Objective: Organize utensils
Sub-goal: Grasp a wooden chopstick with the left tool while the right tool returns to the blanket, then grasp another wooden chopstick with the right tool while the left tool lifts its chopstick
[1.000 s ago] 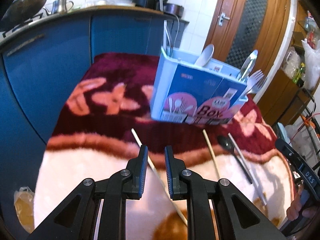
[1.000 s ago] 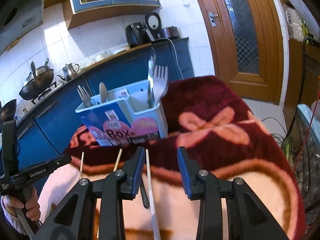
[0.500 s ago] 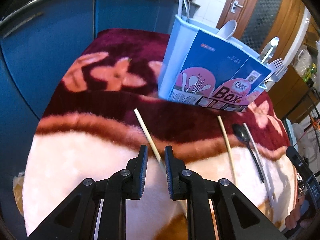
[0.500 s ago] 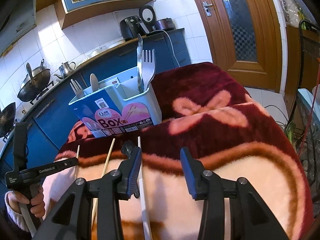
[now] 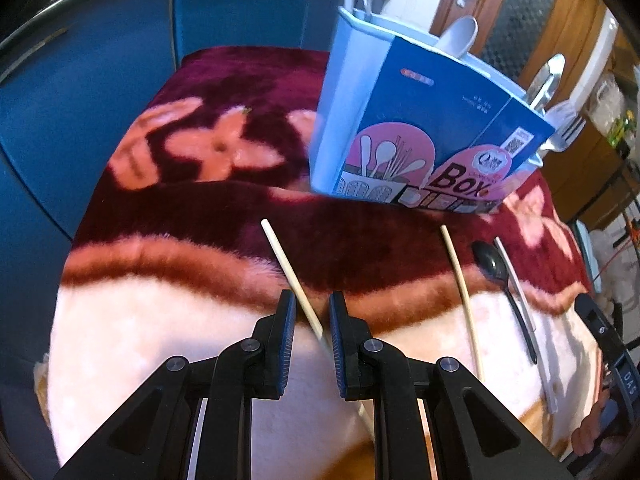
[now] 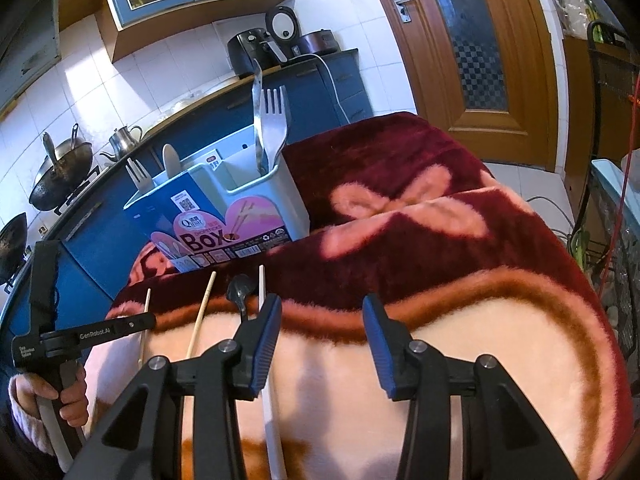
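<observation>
A blue-and-white utensil box (image 5: 424, 128) stands on the blanket and holds forks and spoons; it also shows in the right wrist view (image 6: 224, 208). A wooden chopstick (image 5: 288, 268) lies on the blanket and runs between the fingers of my left gripper (image 5: 312, 312), which is narrowly open around it. A second wooden chopstick (image 5: 460, 292), a black spoon (image 5: 500, 280) and a white chopstick (image 5: 516, 284) lie to the right. My right gripper (image 6: 320, 316) is open wide and empty, with the white chopstick (image 6: 262, 288) by its left finger.
The red and cream floral blanket (image 6: 440, 240) covers the table. Blue kitchen cabinets (image 5: 100, 80) stand behind and to the left. A wooden door (image 6: 472, 60) is at the back right. The left gripper handle (image 6: 80, 336) shows in the right wrist view.
My left gripper has dropped lower and forward over the chopstick, which now sits between its fingers. My right gripper has opened wider and moved closer to the blanket.
</observation>
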